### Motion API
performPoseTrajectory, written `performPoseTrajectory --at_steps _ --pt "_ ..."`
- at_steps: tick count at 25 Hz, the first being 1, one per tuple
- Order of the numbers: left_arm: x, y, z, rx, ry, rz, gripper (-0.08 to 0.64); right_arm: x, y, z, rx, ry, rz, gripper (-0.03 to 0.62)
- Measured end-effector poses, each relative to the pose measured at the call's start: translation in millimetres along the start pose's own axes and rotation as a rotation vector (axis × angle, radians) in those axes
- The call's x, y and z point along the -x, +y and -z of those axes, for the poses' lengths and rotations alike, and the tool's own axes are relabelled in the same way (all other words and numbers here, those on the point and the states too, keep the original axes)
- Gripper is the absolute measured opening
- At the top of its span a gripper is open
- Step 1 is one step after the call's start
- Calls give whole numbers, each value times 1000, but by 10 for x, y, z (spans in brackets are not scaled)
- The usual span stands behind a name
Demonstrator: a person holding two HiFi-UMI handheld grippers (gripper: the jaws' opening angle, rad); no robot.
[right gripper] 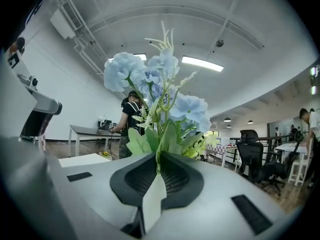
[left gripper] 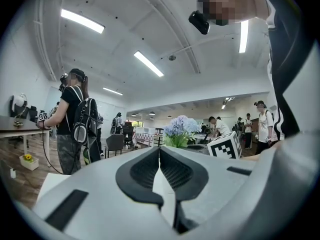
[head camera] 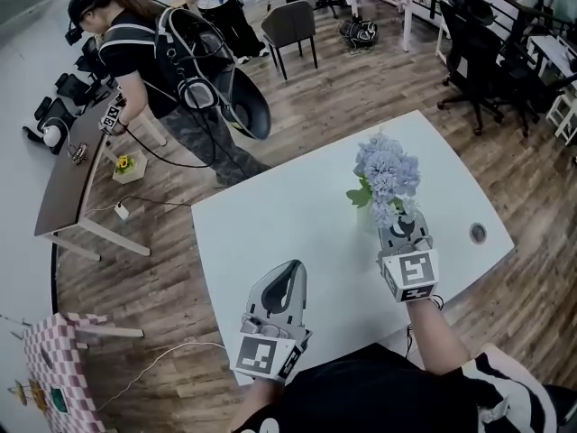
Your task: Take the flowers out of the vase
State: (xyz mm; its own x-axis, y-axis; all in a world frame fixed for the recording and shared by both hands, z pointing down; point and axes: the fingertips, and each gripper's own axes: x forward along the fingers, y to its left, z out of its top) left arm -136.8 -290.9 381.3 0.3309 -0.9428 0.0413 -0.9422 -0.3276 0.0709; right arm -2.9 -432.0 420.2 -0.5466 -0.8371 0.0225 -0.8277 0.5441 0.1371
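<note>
A bunch of pale blue flowers with green leaves stands near the right end of the white table. The vase is almost wholly hidden behind the blooms and my right gripper. My right gripper reaches in level at the base of the bunch and is shut on the green stems; the blooms rise straight above its jaws. My left gripper hovers over the table's near edge to the left, shut with nothing in it. In the left gripper view the flowers show beyond its closed tips.
A cable hole sits in the table's right corner. A person with a backpack leans at a brown desk to the far left. A grey chair and black office chairs stand beyond. A checkered table is at the near left.
</note>
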Motion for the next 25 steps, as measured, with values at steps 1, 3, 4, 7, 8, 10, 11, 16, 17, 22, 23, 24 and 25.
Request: performPoseTrajectory --at_steps 1,3,4,7,8,10,11,16,17,22,23,24,25 --pt "1 2 -19 11 -9 -5 8 0 10 -15 11 -2 1 28" --pt "5 5 -48 24 -19 -11 8 0 24 -45 31 -5 3 28" --pt "7 4 -55 24 -21 -12 8 3 27 -62 41 -6 4 28" --pt "12 -4 -49 19 -17 -10 8 15 30 -108 70 -14 6 28" --pt "16 -3 -32 15 -11 -9 8 19 29 -123 73 -18 7 28" --pt "16 -6 -10 10 -8 -8 8 30 25 -162 72 -31 8 28" --pt "11 -13 -6 9 -8 -7 8 39 18 -189 71 -38 9 28" --pt "40 -15 20 -10 -1 7 8 82 55 -373 100 -72 13 28" --pt "44 -14 18 -11 -7 10 8 87 62 -400 101 -76 15 28" --pt "-51 -77 -70 26 -43 7 8 100 -12 -527 110 -98 15 28" --pt "-67 -93 -71 23 -43 12 8 105 -36 -543 111 -98 17 28" --pt "-70 -104 -60 12 -38 20 8 112 -51 -554 112 -97 21 28" --pt "-65 -108 -52 3 -35 26 8 121 -53 -566 114 -97 25 28"
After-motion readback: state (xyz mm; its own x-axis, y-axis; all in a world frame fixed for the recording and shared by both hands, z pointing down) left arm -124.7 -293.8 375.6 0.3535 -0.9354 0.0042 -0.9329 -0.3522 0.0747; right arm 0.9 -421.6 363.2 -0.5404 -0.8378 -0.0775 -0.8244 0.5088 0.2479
